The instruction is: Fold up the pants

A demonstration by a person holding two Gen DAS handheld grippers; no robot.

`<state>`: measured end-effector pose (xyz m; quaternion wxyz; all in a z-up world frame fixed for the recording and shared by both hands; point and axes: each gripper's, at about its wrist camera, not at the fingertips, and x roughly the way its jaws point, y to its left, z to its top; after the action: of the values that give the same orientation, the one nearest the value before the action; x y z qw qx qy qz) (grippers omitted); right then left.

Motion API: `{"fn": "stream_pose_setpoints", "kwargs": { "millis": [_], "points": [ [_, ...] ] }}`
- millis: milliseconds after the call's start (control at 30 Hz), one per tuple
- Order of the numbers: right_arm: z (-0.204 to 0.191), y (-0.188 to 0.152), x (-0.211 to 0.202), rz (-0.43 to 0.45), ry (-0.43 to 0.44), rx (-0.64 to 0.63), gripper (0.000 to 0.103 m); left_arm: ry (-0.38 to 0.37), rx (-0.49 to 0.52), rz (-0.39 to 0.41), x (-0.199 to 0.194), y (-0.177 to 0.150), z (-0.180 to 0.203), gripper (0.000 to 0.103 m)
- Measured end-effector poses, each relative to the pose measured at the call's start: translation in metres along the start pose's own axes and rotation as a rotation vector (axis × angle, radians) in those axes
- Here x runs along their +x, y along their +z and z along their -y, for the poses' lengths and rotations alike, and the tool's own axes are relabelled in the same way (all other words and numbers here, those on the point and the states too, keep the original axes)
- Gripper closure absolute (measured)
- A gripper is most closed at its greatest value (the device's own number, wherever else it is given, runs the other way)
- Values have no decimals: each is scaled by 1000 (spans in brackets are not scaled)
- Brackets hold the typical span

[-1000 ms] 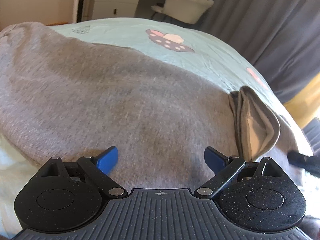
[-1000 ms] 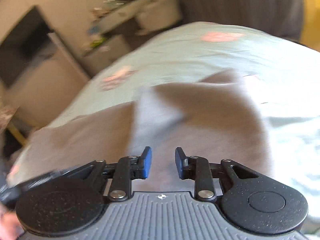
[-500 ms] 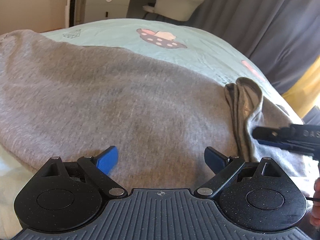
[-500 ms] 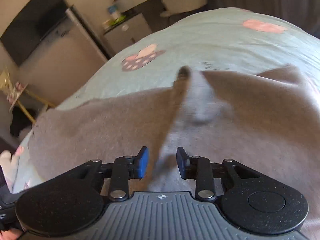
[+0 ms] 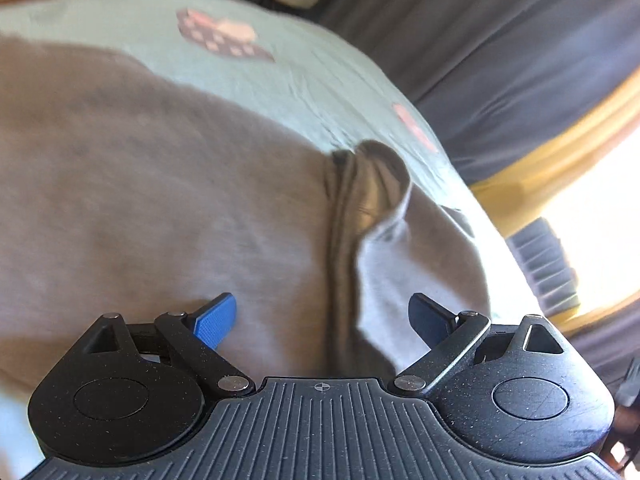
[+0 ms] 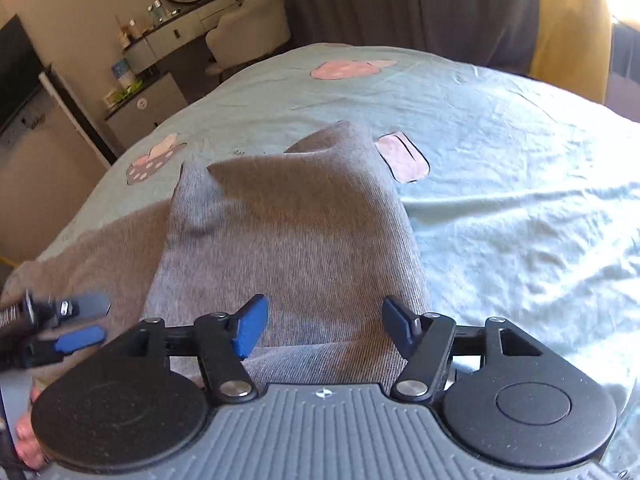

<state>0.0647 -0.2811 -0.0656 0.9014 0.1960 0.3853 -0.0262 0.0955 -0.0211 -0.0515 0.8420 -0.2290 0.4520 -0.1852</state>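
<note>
Grey pants (image 5: 160, 200) lie spread on the pale green bed sheet (image 5: 280, 68). In the left wrist view, a raised fold ridge (image 5: 344, 240) runs toward my left gripper (image 5: 322, 320), which is open above the cloth and grips nothing. In the right wrist view, a folded-over part of the pants (image 6: 288, 240) lies flat on the sheet (image 6: 500, 200). My right gripper (image 6: 324, 328) hovers over its near edge. Its jaws are opening, and the pads do not press the cloth under them. The left gripper (image 6: 76, 324) shows at the left edge.
The bed sheet carries mushroom prints (image 6: 152, 164). Behind the bed stand a dresser (image 6: 148, 108), a pale chair (image 6: 248, 32) and dark curtains (image 6: 440, 8). A yellow curtain (image 5: 560, 152) and a bright window are on the right. A person's hand (image 6: 28, 436) is at the lower left.
The right gripper's jaws have spread apart and released the cloth fold that stood between them. That fold now lies flat. The left gripper has swung right toward the ridge.
</note>
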Motion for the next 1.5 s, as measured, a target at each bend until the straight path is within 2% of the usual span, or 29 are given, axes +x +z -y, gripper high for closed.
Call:
{"fn": "stream_pose_setpoints", "kwargs": {
  "millis": [133, 233, 300, 333, 400, 467, 533, 567, 633, 667, 700, 733, 800, 933, 967, 1033, 1167, 1233, 1367, 1433, 1500],
  "points": [
    [-2, 1, 3, 3, 22, -17, 39, 20, 5, -57, 24, 6, 9, 13],
    [10, 1, 1, 14, 41, 34, 42, 26, 26, -73, 36, 8, 17, 21],
    [16, 3, 1, 31, 57, 75, 49, 15, 34, -103, 42, 8, 21, 40],
    [20, 4, 1, 37, 65, 93, 56, 4, 29, -120, 45, 8, 23, 44],
    [25, 5, 3, 46, 76, 128, 60, -23, 24, -147, 51, 6, 25, 44],
    [29, 6, 6, 39, 91, 153, 60, -14, 24, -154, 57, 5, 24, 43],
    [31, 7, 10, 29, 99, 168, 60, -46, -33, -156, 60, 8, 18, 32],
    [31, 7, 11, 27, 104, 168, 60, -81, -75, -158, 60, 10, 15, 24],
    [30, 7, 11, 26, 113, 165, 60, -106, -125, -161, 64, 11, 11, 23],
    [30, 7, 11, 26, 117, 164, 60, -110, -122, -159, 66, 12, 11, 29],
    [29, 7, 12, 25, 125, 165, 60, -105, -113, -160, 68, 12, 14, 42],
    [29, 7, 12, 25, 132, 168, 60, -94, -108, -165, 70, 11, 16, 50],
    [29, 6, 12, 32, 143, 172, 60, -93, -119, -192, 77, 11, 15, 79],
    [28, 5, 6, 65, 169, 169, 60, -162, -239, -208, 80, 7, -2, 86],
    [28, 5, 6, 68, 169, 171, 60, -171, -264, -201, 78, 6, -5, 87],
    [27, 5, 7, 64, 169, 173, 60, -162, -249, -173, 69, 7, -1, 88],
    [23, 5, 4, 81, 180, 145, 58, -155, -147, -133, 40, 15, 11, 88],
    [20, 4, 0, 97, 187, 118, 53, -124, -85, -105, 23, 22, 9, 88],
    [9, 3, 2, 93, 172, 61, 53, 10, 11, -66, -7, 28, -10, 88],
    [2, 3, 6, 73, 157, 29, 53, 79, 73, -74, -16, 20, -21, 84],
    [-4, 3, 9, 62, 150, 1, 53, 110, 82, -84, -17, 8, -32, 75]
  ]
}}
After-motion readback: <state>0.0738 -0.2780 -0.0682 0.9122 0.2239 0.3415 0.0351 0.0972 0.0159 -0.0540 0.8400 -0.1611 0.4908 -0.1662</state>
